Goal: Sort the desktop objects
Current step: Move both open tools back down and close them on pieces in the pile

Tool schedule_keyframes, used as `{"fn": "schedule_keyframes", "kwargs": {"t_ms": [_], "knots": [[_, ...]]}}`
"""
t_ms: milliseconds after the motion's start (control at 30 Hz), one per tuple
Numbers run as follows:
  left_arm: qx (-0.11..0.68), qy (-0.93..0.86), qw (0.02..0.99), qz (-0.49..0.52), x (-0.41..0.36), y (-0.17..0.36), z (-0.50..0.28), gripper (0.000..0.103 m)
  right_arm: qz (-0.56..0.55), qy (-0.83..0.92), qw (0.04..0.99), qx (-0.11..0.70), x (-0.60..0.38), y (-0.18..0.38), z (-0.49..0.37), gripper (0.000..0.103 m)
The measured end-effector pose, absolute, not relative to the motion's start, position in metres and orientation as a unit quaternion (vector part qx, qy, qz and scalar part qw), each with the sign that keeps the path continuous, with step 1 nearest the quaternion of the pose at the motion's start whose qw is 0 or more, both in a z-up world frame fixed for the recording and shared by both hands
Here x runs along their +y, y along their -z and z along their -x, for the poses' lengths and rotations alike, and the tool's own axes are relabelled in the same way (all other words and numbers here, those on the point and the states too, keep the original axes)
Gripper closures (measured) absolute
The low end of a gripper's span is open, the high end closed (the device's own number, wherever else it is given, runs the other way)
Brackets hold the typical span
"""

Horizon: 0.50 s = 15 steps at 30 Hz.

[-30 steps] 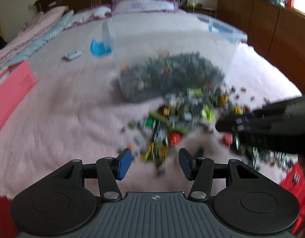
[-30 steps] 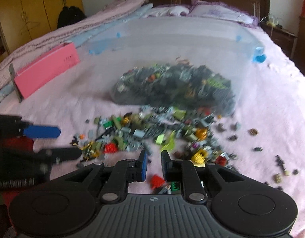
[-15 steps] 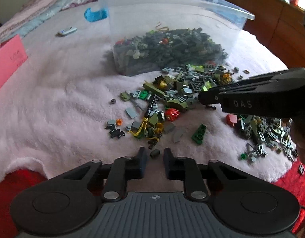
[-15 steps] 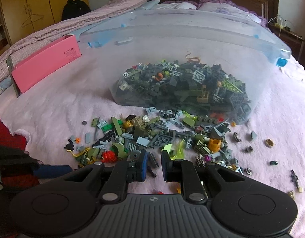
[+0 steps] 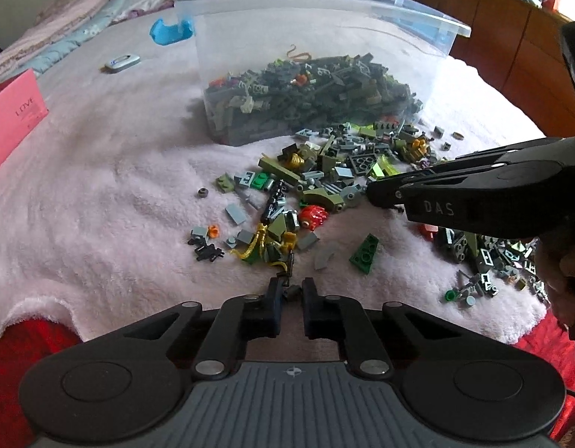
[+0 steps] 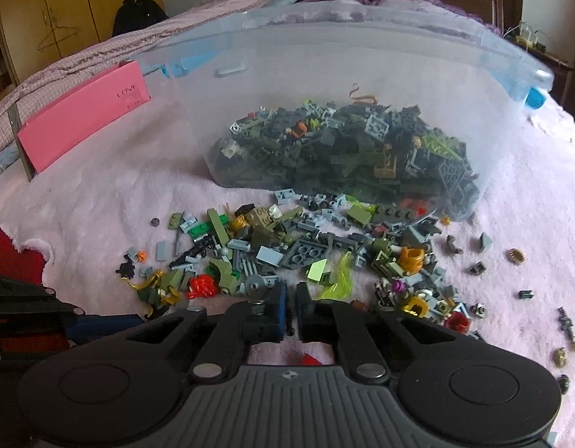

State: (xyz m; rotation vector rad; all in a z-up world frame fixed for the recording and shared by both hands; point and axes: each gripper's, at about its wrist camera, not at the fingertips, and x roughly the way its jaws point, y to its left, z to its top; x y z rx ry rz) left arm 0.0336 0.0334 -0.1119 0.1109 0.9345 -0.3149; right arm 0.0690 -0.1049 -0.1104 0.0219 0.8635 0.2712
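A small dark brick piece (image 5: 293,290) sits between the fingertips of the left gripper (image 5: 290,288), whose jaws stand close together on either side of it; whether they already pinch it I cannot tell for sure, though it looks caught. Just ahead of those jaws lies the loose scatter of bricks (image 5: 324,186) on the pink fleece blanket (image 5: 100,205), and beyond that the clear plastic bin (image 5: 313,67), already heaped with bricks inside. The right gripper (image 6: 291,298) hovers low over the near edge of the scatter, its jaws nearly together with something small and dark in the gap, too hidden to name. To do this grab well, I judge the left gripper should squeeze squarely and lift straight, since fleece snags small pieces.
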Motion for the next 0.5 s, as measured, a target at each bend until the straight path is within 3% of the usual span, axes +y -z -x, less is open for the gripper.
{"fn": "schedule_keyframes", "kwargs": {"t_ms": [500], "knots": [[0.407,0.168,0.897,-0.047,0.028,0.076,-0.023,0.091,-0.008,-0.132,0.914,0.384,-0.112,0.079,-0.025,0.098]]}}
